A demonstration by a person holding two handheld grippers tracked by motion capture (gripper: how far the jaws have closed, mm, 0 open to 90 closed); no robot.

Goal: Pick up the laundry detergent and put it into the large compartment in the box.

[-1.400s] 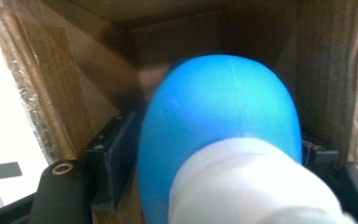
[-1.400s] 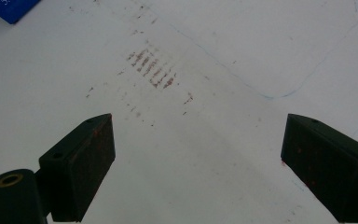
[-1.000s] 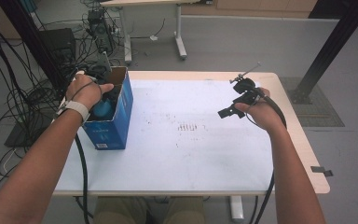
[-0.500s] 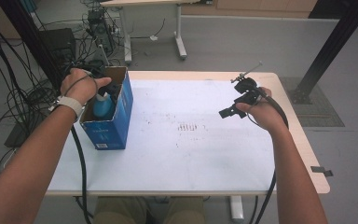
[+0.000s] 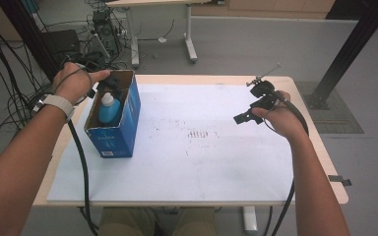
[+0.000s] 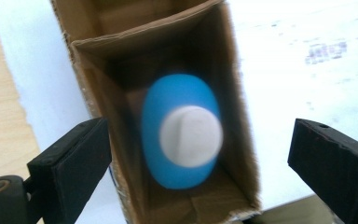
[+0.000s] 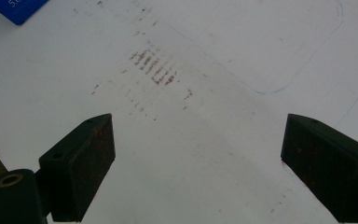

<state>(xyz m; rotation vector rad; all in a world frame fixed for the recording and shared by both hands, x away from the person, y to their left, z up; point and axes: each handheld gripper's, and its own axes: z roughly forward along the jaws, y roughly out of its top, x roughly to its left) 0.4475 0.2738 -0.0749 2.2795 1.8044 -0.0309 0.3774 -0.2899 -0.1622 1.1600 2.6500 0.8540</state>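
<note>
A blue bottle (image 5: 109, 110) with a white cap stands upright inside an open blue cardboard box (image 5: 120, 132) at the table's left. My left gripper (image 5: 109, 84) hovers just above the box's far end. Its jaws have just been opening and now stand wide. In the left gripper view I look straight down on the bottle (image 6: 182, 135) inside the box (image 6: 235, 84), with my left gripper (image 6: 198, 137) spread apart above it and touching nothing. My right gripper (image 5: 252, 104) is held above the table's right side, open and empty, and the right gripper view shows it (image 7: 196, 140) over bare mat.
A white mat (image 5: 202, 167) covers the wooden table, with faint reddish marks (image 5: 199, 133) near its middle, the same marks (image 7: 153, 67) lying ahead of the right jaws. Cables, a black post (image 5: 349, 49) and another table's legs stand on the floor behind.
My left hand has risen and drawn back from the box, and its jaws have opened. The bottle now stands free inside the box. The right hand has stayed in place.
</note>
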